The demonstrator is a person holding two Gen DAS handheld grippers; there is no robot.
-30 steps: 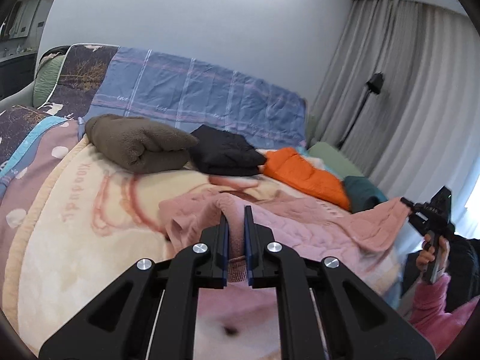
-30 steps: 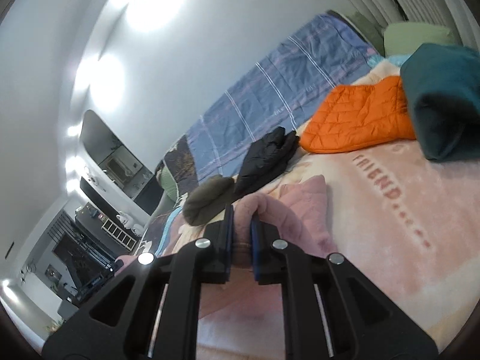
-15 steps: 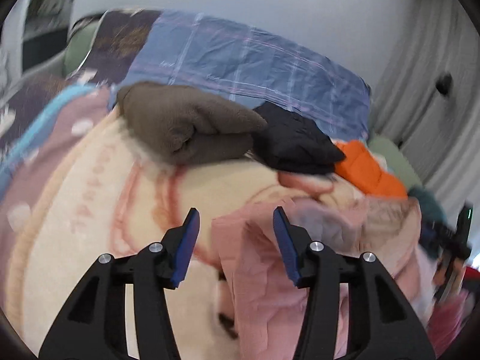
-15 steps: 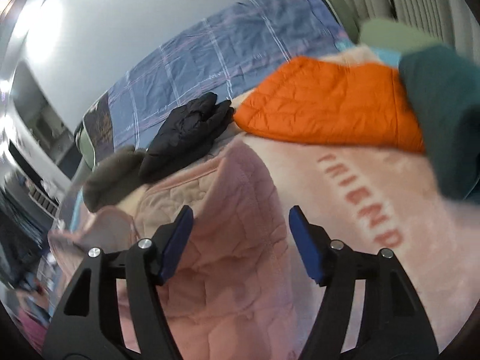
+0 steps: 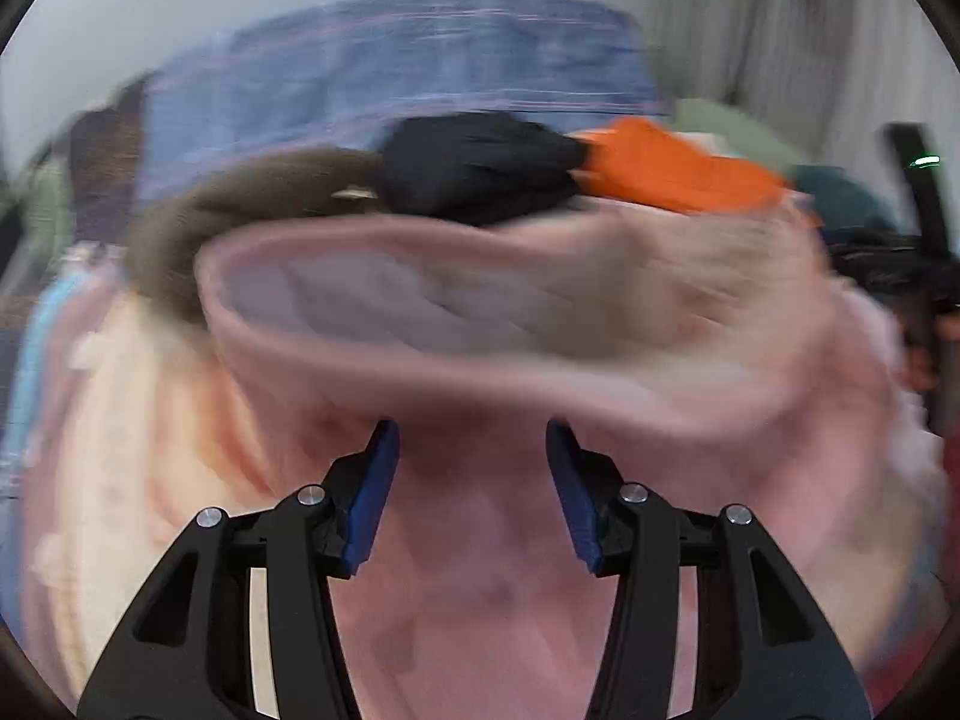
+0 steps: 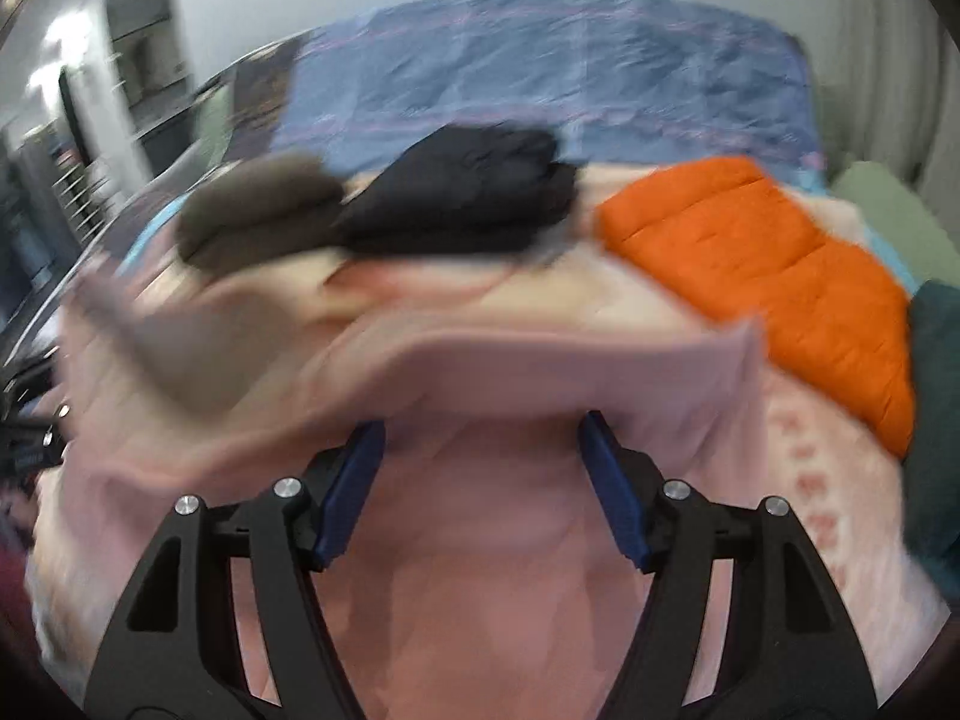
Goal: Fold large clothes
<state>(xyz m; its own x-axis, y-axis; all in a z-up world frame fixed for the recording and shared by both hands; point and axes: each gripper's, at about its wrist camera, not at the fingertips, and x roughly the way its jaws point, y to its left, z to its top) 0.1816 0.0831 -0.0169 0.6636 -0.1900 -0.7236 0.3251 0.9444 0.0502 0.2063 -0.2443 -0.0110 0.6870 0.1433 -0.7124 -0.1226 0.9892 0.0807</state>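
Left wrist view: both the left gripper (image 5: 471,483) and right gripper (image 6: 480,489) stand spread, gripping nothing, above the pink garment (image 5: 480,324), whose loose fold ahead may slump open.

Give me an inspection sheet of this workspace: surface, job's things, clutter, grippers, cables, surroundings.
Surface: bed with a peach-pink printed blanket; a blue plaid cover behind.
Job's things: pink quilted garment spread in front of both grippers, blurred.
Clutter: folded brown fleece, black jacket, orange puffer jacket, teal bundle along the far side.
Grippers: left gripper open, nothing clamped; right gripper open, nothing clamped.
Cables: nothing seen.
Surroundings: pale wall, grey curtains.
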